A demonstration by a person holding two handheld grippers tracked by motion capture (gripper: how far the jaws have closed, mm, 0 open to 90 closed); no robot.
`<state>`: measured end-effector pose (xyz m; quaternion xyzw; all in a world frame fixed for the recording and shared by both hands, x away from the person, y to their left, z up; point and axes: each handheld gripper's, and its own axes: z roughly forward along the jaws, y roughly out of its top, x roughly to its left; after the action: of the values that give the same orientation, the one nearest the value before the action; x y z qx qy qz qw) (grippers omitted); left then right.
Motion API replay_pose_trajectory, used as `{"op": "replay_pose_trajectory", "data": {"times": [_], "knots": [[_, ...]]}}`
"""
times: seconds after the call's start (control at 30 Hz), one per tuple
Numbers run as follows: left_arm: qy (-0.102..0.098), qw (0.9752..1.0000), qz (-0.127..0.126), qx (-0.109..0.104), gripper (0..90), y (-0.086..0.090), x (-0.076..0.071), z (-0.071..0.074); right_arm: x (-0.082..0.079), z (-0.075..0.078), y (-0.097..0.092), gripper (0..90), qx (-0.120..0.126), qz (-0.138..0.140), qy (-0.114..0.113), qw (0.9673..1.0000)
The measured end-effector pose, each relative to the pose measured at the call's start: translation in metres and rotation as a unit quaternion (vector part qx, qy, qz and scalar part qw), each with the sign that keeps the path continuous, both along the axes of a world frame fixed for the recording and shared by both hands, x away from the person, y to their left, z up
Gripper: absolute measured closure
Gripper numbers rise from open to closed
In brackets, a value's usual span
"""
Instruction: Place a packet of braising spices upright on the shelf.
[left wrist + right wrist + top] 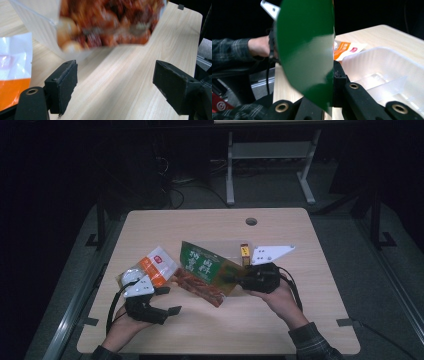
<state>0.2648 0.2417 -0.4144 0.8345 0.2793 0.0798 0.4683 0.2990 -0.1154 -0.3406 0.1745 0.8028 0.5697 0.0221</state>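
- On the tabletop (pixel 320 320), the work looks partway through: a clear plastic tray (pixel 387 72) with dividers sits at its middle, and I see no packet lying in the part of it that shows.
- Above the tabletop, the green snack bag (pixel 202 270) hangs tilted, its lower corner over the wood, beside the tray and not yet in it; moving it into the tray is probably what is left.
- The orange and white packet (pixel 155 265) lies flat near the left edge, apparently waiting its turn.
- The right gripper (pixel 235 279) has its fingers (pixel 339 82) pressed tight on the bag's edge, carrying it alone.
- The left gripper (pixel 167 300) has its fingers (pixel 62 85) spread wide with nothing between them, just below the bag.
- A small yellow box (pixel 245 254) stands behind the right gripper.
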Motion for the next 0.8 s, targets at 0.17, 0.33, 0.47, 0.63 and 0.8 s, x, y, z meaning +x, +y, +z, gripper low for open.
{"op": "replay_pose_trajectory", "data": {"times": [0.17, 0.33, 0.47, 0.63, 0.8], "knots": [[0.001, 1.0, 0.0, 0.009, 18.9, 0.002, -0.003, -0.003, 0.007, 0.012, -0.002, 89.7, 0.005, -0.016, -0.009, 0.9998], [0.001, 0.9999, 0.005, 0.01, 18.9, 0.002, -0.002, -0.006, 0.017, 0.023, -0.004, 89.7, 0.015, -0.034, -0.02, 0.9991], [0.002, 0.9999, 0.006, 0.011, 18.9, 0.002, -0.001, -0.007, 0.027, 0.029, -0.008, 89.7, 0.025, -0.053, -0.025, 0.998], [0.002, 0.9999, 0.005, 0.013, 18.9, 0.002, -0.001, -0.007, 0.034, 0.03, -0.012, 89.7, 0.025, -0.071, -0.026, 0.9968], [0.003, 0.9998, 0.003, 0.017, 18.9, 0.002, 0.0, -0.007, 0.041, 0.026, -0.021, 89.7, 0.015, -0.107, -0.023, 0.9938]]}}
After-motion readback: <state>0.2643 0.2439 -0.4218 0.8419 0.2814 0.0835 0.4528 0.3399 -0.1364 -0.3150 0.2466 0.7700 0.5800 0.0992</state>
